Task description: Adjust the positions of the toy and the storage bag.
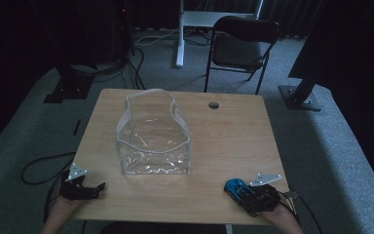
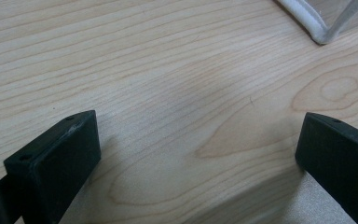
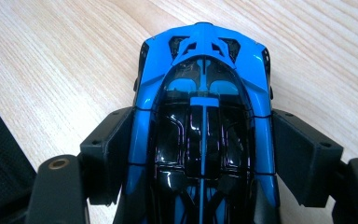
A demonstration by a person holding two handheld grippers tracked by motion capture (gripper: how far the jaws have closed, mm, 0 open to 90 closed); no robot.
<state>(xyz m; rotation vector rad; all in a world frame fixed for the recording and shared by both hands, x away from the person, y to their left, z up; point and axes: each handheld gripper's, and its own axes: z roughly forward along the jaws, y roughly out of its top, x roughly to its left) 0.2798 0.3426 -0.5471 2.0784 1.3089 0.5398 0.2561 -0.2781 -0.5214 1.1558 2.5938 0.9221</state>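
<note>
A blue and black toy car (image 1: 235, 186) (image 3: 200, 60) sits at the near right edge of the wooden table (image 1: 233, 136), with my right gripper (image 1: 242, 191) (image 3: 203, 140) shut on its two sides and its nose pointing away from the hand. My left gripper (image 1: 97, 189) (image 2: 198, 154) rests low over the near left of the table, open, with only bare wood between its jaws. A clear plastic bag (image 1: 153, 139) with a white rim stands open in the middle of the table. One corner of the bag (image 2: 310, 25) lies ahead of the left jaws.
A small dark hole (image 1: 214, 105) marks the table's far side. Beyond the table stand a black folding chair (image 1: 241, 46) and a white desk leg (image 1: 179, 34). Cables (image 1: 39, 168) trail over the grey carpet at the left.
</note>
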